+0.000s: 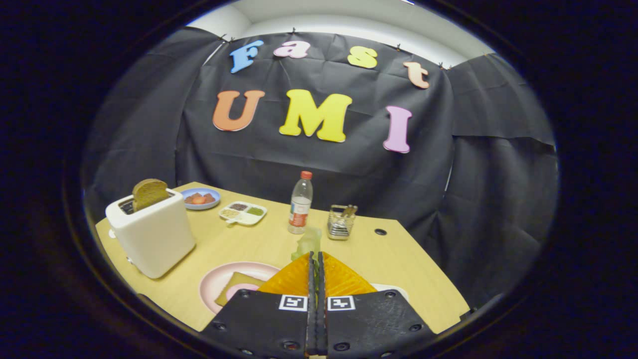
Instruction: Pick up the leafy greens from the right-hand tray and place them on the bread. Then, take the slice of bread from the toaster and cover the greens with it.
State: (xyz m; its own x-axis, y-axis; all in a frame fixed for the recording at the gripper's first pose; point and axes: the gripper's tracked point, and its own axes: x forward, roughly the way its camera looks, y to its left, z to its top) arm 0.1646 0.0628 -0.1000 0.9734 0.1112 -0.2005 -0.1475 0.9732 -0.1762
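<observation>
My gripper [315, 255] is shut on the pale leafy greens [309, 243], which stick up from between its fingertips, held above the table. Below and to the left of the fingers lies a slice of bread [237, 285] on a pink plate [215, 281], partly hidden by the gripper body. A white toaster [152, 232] stands at the left of the table with a brown slice of bread [149, 193] sticking up out of its slot. A sliver of a white tray [391, 288] peeks out to the right of the fingers.
At the back of the wooden table [398, 254] stand a blue plate of red pieces [200, 198], a white divided dish [242, 213], a plastic bottle [300, 203] and a wire holder [341, 223]. A small hole [380, 232] is near the table's right edge.
</observation>
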